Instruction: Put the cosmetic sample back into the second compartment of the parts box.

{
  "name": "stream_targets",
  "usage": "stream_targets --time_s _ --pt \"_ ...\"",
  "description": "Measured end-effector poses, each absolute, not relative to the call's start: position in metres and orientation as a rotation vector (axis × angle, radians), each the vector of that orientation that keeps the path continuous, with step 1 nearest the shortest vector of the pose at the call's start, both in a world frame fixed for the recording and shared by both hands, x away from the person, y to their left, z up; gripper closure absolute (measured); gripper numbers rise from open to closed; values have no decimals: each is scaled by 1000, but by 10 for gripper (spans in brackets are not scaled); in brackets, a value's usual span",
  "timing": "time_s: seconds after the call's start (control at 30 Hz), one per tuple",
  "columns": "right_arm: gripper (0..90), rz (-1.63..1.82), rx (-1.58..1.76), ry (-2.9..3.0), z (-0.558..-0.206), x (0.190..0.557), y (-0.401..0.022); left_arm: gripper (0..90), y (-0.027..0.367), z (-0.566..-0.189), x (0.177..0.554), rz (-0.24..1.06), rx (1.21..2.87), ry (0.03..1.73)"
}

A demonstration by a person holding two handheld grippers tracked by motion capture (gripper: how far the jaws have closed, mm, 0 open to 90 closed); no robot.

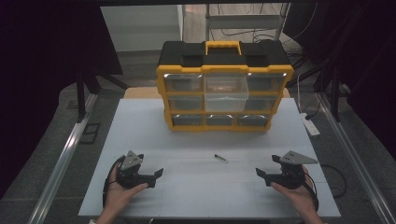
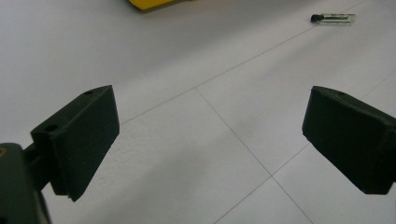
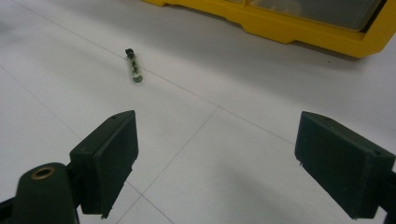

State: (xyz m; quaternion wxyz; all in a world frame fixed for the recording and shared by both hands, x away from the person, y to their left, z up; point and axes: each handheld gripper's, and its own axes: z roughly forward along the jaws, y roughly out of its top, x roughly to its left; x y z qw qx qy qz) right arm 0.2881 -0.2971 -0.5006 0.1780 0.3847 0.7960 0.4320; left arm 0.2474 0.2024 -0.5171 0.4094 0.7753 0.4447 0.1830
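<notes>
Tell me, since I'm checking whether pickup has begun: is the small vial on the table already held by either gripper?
No: the small vial lies on the table apart from the open left gripper and right gripper.
</notes>
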Motion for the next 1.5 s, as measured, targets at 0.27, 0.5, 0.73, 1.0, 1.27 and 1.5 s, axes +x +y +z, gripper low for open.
stream_targets --time_s 0.27,0.5,0.73,1.0,1.27,1.5 --pt "132 1226 1049 2268 -491 288 -290 44 202 -517 245 470 1958 1117" --pt "132 1226 1021 2289 -485 292 -282 45 204 -517 244 482 1960 1126" --pt "132 1224 984 2309 -477 294 -276 46 204 -518 243 485 1968 1128" --pt "132 1208 978 2321 -468 296 -271 48 202 -519 246 484 1969 1122" --pt "132 1196 952 2341 -457 301 -260 49 201 -519 248 476 1972 1114" --pt "132 1177 908 2385 -452 308 -245 50 199 -519 248 473 1981 1111"
